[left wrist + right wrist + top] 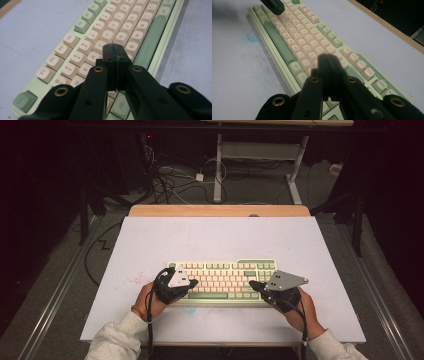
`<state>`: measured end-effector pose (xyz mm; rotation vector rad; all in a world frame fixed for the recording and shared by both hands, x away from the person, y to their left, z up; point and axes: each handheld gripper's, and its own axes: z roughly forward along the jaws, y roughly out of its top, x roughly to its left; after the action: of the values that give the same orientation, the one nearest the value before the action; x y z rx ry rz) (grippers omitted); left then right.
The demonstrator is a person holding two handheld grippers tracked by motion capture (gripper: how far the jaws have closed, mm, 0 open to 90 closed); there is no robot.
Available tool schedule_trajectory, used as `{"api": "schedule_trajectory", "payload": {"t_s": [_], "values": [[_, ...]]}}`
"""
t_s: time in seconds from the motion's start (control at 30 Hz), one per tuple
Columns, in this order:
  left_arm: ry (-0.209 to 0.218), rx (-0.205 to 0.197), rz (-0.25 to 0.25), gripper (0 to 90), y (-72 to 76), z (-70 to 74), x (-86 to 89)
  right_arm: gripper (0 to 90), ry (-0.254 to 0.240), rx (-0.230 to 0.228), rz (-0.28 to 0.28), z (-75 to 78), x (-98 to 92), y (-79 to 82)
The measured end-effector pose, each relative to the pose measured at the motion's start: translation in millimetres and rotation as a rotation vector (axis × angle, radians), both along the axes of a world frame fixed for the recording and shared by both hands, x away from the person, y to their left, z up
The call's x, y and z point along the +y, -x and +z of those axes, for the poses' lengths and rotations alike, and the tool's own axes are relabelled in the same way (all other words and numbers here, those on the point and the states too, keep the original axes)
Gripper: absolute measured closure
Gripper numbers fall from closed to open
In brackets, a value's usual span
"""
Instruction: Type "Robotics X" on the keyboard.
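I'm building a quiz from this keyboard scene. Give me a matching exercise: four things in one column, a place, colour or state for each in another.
Things:
1. left tongs
2. right tongs
3. space bar
4. table

Descriptions:
A. long and green
B. shut, over the keyboard's left half
C. pale surface with a wooden far edge
D. shut, over the keyboard's right half

Pairs: 1-B, 2-D, 3-A, 4-C

Wide bare table [210, 235] beyond and beside the keyboard [225, 279]; near edge crowded by both forearms; wooden strip [220, 210] at the far edge.
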<state>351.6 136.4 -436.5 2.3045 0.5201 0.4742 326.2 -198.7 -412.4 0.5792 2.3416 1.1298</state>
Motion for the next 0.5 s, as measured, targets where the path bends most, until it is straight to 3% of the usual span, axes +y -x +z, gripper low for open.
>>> {"api": "schedule_trajectory", "payload": {"t_s": [0.5], "values": [[0.013,-0.012,0.039,87.3,0.0,3.3,14.8,90.0,0.006,0.002,0.007,-0.1,0.7,-0.1]]}}
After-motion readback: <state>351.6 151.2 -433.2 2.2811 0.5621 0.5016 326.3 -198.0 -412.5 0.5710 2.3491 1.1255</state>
